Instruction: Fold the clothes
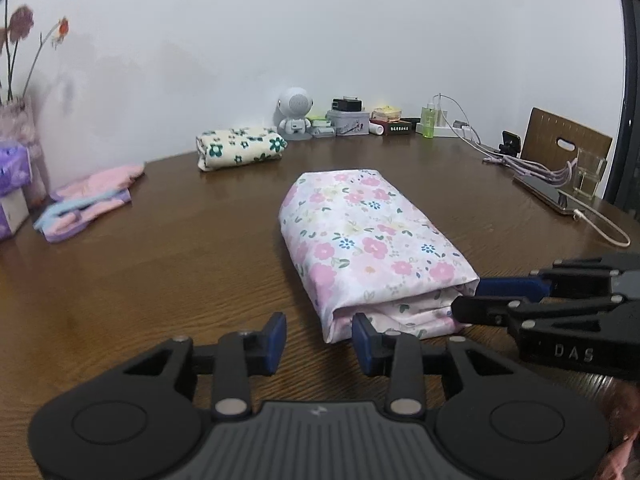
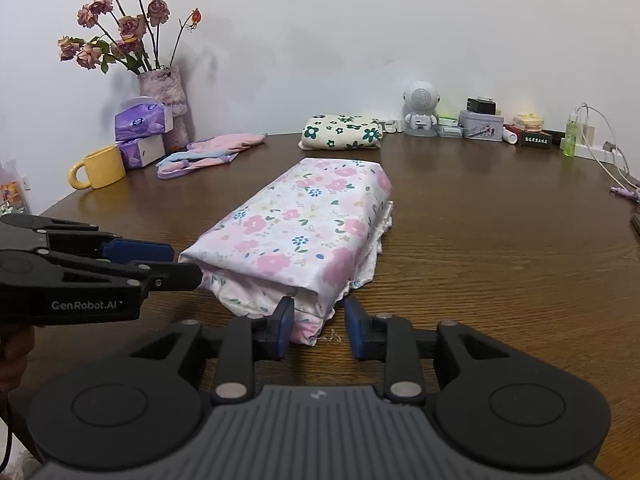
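Note:
A pink floral garment (image 1: 368, 236) (image 2: 300, 232) lies folded into a long bundle on the brown wooden table (image 1: 160, 280) (image 2: 480, 260). My left gripper (image 1: 320, 340) is open at the bundle's near end, its right pad against the near left corner. In the right wrist view the left gripper (image 2: 176, 264) comes in from the left and touches that same corner. My right gripper (image 2: 318, 330) is open, and the bundle's near right corner lies between its pads. In the left wrist view the right gripper (image 1: 476, 300) reaches in from the right edge.
A folded cream cloth with green flowers (image 1: 240, 148) (image 2: 342, 132) and a pink-purple garment (image 1: 88, 204) (image 2: 208, 154) lie at the back. A yellow mug (image 2: 98, 168), tissue boxes (image 2: 140, 120), a flower vase (image 2: 164, 96), a robot-shaped speaker (image 2: 420, 108), small boxes and a phone with cables (image 1: 548, 196) line the edges.

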`<state>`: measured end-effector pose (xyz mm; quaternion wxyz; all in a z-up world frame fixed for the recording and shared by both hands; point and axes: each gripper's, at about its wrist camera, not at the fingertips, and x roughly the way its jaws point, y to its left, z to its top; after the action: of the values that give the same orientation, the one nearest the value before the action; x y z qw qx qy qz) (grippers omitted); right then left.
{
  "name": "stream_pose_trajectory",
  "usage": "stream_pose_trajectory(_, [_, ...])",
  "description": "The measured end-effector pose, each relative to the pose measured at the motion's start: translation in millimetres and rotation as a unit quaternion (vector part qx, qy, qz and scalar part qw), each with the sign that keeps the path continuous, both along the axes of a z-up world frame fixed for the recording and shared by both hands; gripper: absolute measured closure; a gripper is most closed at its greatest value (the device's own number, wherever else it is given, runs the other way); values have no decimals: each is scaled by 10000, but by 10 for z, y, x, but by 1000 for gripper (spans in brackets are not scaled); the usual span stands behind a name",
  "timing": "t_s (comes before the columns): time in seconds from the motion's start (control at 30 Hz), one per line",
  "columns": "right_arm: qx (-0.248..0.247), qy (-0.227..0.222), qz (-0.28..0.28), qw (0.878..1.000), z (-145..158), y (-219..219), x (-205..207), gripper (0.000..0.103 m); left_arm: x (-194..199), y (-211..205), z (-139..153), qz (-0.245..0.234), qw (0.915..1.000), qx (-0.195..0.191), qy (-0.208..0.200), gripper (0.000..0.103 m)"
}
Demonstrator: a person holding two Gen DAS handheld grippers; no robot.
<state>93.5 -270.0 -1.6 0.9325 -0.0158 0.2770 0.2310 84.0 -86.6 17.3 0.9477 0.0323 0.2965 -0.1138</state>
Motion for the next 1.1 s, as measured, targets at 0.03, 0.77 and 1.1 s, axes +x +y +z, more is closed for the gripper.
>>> stream_pose_trajectory(0.03, [4,3,8,10000,4,-2,-10,75,12,5,-5,1,10000,-26,26,69])
stream_pose_trajectory(0.77, [-472,-90,339,9983,-48,143,89,96,92,61,-41,-145,9996,-187,179,101])
stream_pose_trajectory(1.1, [-237,46,316,9992,-12,100,61,65,126,124,-18,-127,9997,-58,208,93])
